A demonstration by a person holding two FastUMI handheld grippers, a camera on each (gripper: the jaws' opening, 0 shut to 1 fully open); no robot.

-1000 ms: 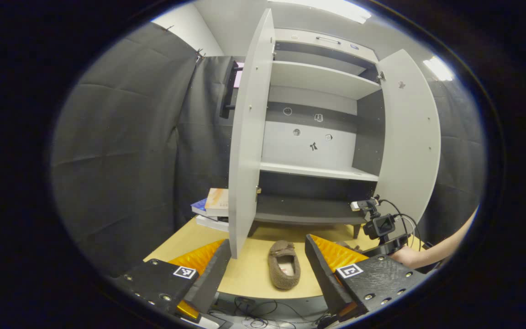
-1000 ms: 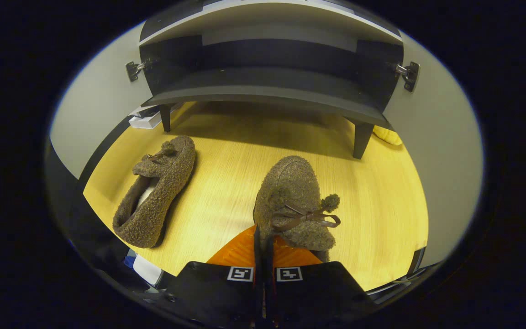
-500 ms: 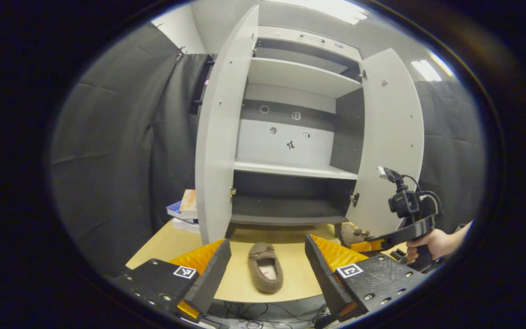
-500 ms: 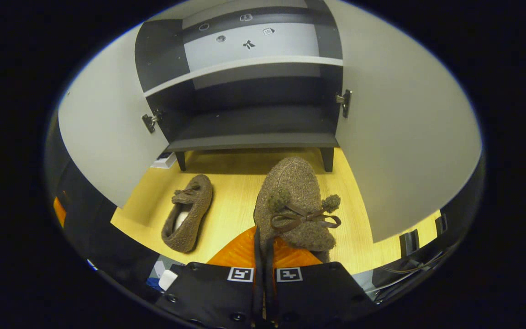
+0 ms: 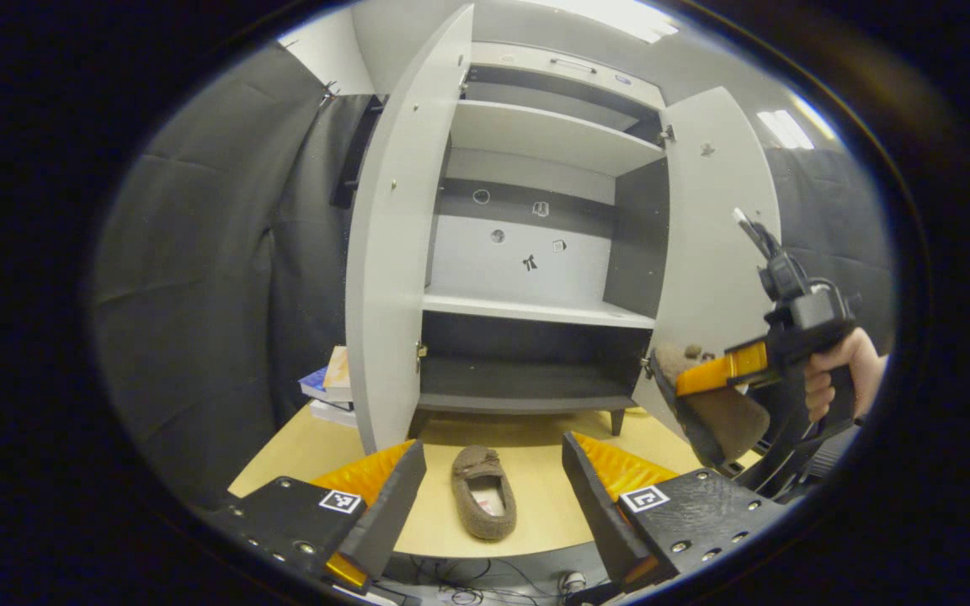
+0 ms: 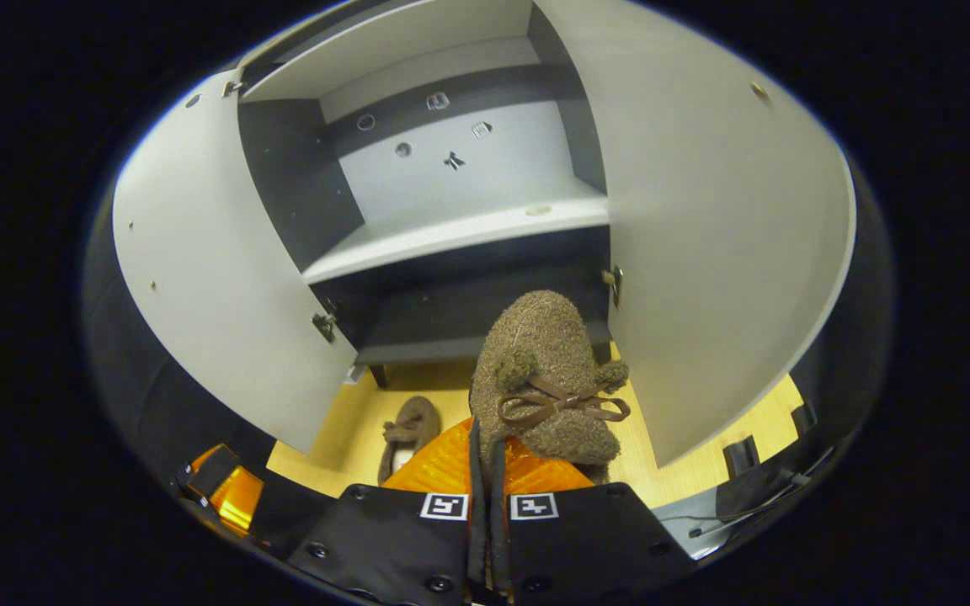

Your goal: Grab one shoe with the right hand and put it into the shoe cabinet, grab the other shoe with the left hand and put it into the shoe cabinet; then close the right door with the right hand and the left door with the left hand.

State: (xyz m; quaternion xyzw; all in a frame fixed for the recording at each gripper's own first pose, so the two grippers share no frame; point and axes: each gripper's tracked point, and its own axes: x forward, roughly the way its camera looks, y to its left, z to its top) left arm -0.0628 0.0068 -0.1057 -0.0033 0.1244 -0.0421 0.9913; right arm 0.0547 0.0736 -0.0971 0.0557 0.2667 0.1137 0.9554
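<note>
At the right edge of the left gripper view, the right gripper [image 5: 708, 379] is clenched on one shoe [image 5: 716, 412] and carries it in the air in front of the right door [image 5: 708, 252], with a hand [image 5: 830, 379] on its grip. In the right gripper view the same shoe [image 6: 546, 370] sits at centre, its bow on top and its toe toward the cabinet [image 6: 451, 244], while the fingers at the bottom are pressed together on its heel rim.

The task looks barely begun — the first shoe is lifted but not yet on a shelf. The other shoe [image 5: 482, 502] lies on the table [image 5: 308, 446] at lower centre of the left gripper view, just before the cabinet's feet. The left gripper [image 5: 489, 505] is released, its fingers spread wide to either side of that shoe in the frame and clear of it. Left to do, by my reading: place the first shoe, grab and place the second, then swing the right door and the left door [image 5: 388, 244] shut.

Both doors stand wide open, and the shelves I can see are bare, so nothing seems to block the opening. A stack of books [image 5: 329, 391] lies on the table at middle left, behind the left door — it could get in that door's way only if pushed further open. Dark cloth hangs around the booth.
</note>
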